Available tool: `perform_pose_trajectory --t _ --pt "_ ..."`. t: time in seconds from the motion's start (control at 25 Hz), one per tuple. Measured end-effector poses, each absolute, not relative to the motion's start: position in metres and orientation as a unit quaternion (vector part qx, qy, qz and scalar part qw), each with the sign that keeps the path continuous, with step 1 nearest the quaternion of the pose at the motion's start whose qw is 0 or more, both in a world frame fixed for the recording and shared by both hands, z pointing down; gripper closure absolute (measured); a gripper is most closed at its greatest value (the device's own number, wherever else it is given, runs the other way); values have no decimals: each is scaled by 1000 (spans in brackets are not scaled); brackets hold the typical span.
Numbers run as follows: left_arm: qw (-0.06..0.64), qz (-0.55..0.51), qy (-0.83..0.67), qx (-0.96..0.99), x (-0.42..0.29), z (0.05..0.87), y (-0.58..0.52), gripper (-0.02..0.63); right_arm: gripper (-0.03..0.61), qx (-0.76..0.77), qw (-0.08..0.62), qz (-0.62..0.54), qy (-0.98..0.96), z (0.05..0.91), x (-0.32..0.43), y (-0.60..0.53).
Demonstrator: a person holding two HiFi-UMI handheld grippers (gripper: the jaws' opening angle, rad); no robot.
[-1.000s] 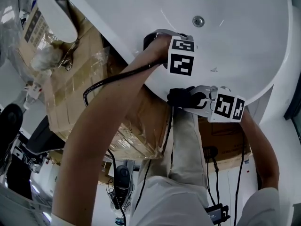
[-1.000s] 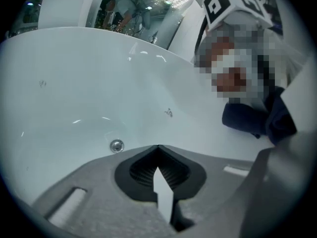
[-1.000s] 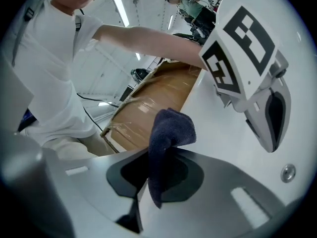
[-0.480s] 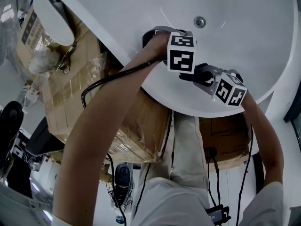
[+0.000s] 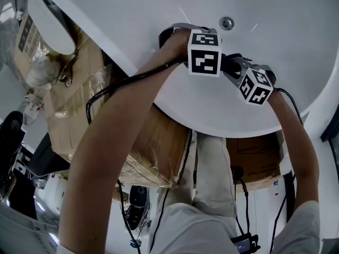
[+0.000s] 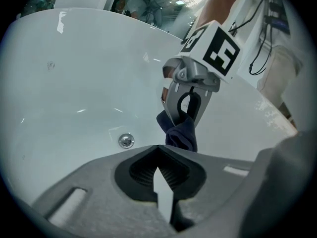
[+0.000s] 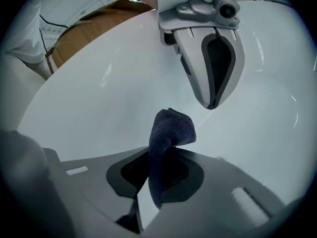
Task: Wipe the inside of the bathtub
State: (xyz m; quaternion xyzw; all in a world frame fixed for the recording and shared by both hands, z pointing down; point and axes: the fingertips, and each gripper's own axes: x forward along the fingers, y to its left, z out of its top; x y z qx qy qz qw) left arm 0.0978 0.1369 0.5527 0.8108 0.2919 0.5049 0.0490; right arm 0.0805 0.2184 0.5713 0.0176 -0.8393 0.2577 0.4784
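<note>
The white bathtub (image 5: pixel 286 30) fills the top of the head view, its round drain (image 5: pixel 226 23) just beyond both grippers. Over the tub's inner wall my right gripper (image 7: pixel 153 182) is shut on a dark blue cloth (image 7: pixel 171 128), which sticks out past the fingertips. The left gripper view shows that same cloth (image 6: pixel 181 133) hanging from the right gripper (image 6: pixel 185 120), near the drain (image 6: pixel 126 141). My left gripper (image 6: pixel 159 182) is shut with nothing in it. It hangs close beside the right one, its fingers (image 7: pixel 213 68) pressed together. The marker cubes (image 5: pixel 204 52) nearly touch.
Taped cardboard boxes (image 5: pixel 79 99) stand against the outside of the tub rim (image 5: pixel 132 52). A white oval lid (image 5: pixel 50 23) lies at the upper left. Black cables (image 5: pixel 106 94) trail from the grippers past the person's legs (image 5: pixel 212 163) to the floor.
My right gripper has moved from outside the tub rim up and into the tub, ending right beside the left gripper. The left gripper has barely shifted.
</note>
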Motion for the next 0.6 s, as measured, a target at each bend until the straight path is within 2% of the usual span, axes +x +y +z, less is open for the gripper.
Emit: perform_pose_trajectory --t 0.6 --pt "26 511 334 792 90 581 154 617 531 13 534 256 -806 669 97 219"
